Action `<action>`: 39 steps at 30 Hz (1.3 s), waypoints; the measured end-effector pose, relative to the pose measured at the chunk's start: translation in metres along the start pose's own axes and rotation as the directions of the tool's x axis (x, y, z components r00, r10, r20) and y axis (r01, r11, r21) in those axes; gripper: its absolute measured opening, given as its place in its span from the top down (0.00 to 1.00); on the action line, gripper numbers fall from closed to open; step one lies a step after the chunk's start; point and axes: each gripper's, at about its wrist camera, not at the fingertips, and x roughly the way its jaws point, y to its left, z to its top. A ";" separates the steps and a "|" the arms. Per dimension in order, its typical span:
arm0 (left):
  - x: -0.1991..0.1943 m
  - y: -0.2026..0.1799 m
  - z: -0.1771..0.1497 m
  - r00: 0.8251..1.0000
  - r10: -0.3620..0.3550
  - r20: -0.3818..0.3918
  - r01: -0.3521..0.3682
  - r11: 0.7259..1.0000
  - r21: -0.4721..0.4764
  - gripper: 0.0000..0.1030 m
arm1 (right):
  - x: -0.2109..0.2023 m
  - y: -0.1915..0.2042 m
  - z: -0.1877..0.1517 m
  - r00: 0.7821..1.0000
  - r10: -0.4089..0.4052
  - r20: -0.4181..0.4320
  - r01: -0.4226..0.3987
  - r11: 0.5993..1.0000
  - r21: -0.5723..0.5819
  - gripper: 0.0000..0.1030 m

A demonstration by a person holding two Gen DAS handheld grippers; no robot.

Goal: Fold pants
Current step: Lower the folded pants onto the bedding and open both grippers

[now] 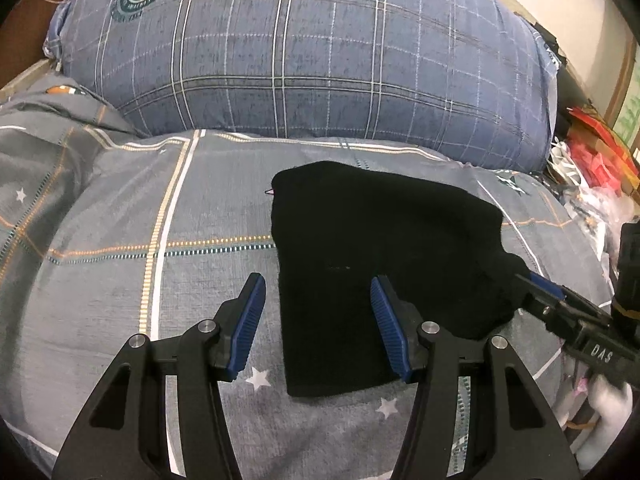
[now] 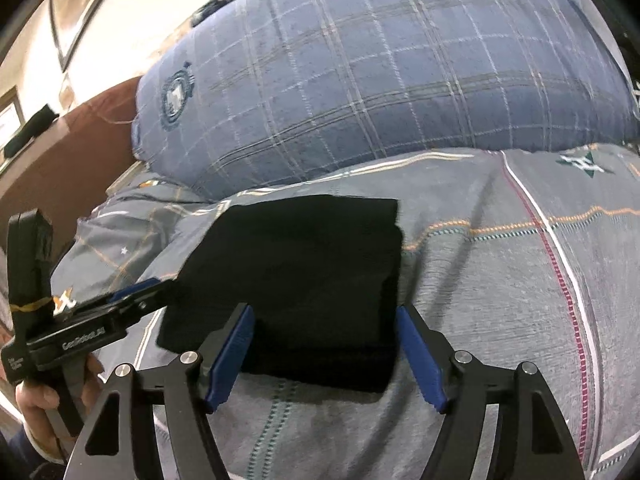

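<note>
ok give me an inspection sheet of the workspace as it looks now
surface: grey patterned bedspread, soft and rumpled
job's things: black fabric pants, folded into a compact stack, lying flat
clutter: big blue plaid pillow behind; red and white bags off the bed's side
grippers: left hand-held gripper open over the pants' edge; right hand-held gripper open, straddling the stack
cables: nothing seen
surroundings: brown headboard, pale wall

pants [image 1: 360,248]: black, folded into a small pile, lying flat on the bed
bed cover [image 1: 120,240]: grey with stars and stripes
pillow [image 1: 304,52]: big, blue, checked, at the far side
left gripper [image 1: 318,294]: jaws apart, over the near left edge of the pants
right gripper [image 1: 532,284]: at the pants' right edge
</note>
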 end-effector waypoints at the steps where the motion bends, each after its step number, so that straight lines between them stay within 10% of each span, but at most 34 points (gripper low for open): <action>1: 0.001 0.001 0.001 1.000 -0.004 -0.001 0.004 1.000 -0.003 0.47 | 0.001 -0.005 0.001 1.000 0.004 -0.001 -0.004 1.000 0.018 0.29; 39: 0.008 0.001 0.008 1.000 -0.005 0.009 0.005 1.000 0.019 0.47 | 0.012 0.000 0.007 0.999 0.019 -0.026 -0.019 1.000 -0.011 0.27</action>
